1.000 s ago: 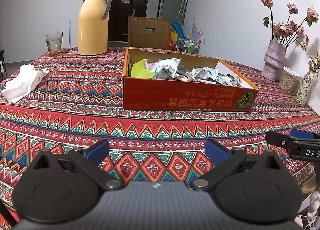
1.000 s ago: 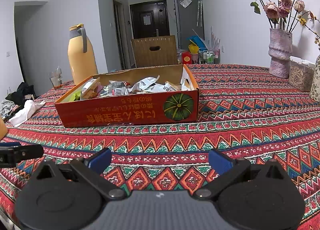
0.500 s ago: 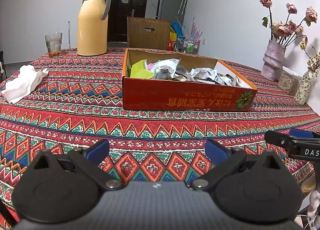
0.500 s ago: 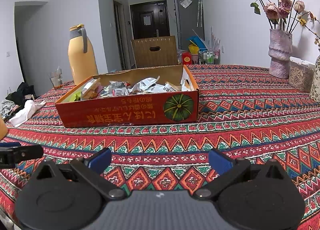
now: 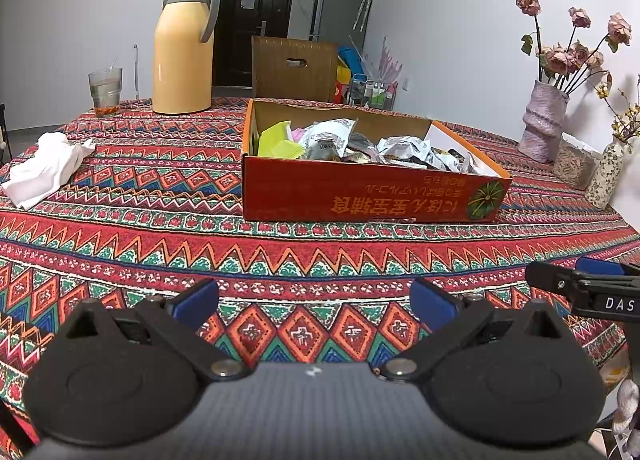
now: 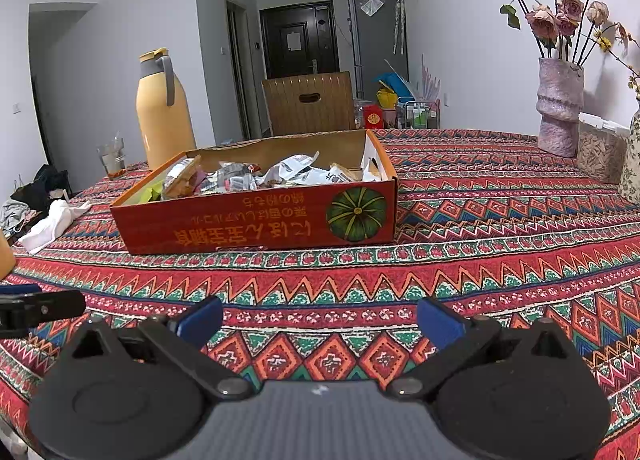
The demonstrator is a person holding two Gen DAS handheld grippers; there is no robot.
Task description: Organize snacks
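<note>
The snacks [image 5: 360,143] lie heaped in the red box [image 5: 360,195] on the counter [image 5: 160,252]; none shows on the cloth outside it. The left gripper [image 5: 314,300] and right gripper [image 6: 320,318] hover near the front edge, jaws spread wide, holding nothing. This fits either a finished tidy or a jumble awaiting sorting. Any reach should clear the box's front wall and pinch one packet by its edge.

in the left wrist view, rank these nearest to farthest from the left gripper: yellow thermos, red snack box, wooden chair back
From the left gripper, in the left wrist view:
1. Red snack box, straight ahead and slightly right, on the patterned tablecloth.
2. Yellow thermos, further back on the left, near the table's far edge.
3. Wooden chair back, beyond the table's far edge, behind the box.
</note>
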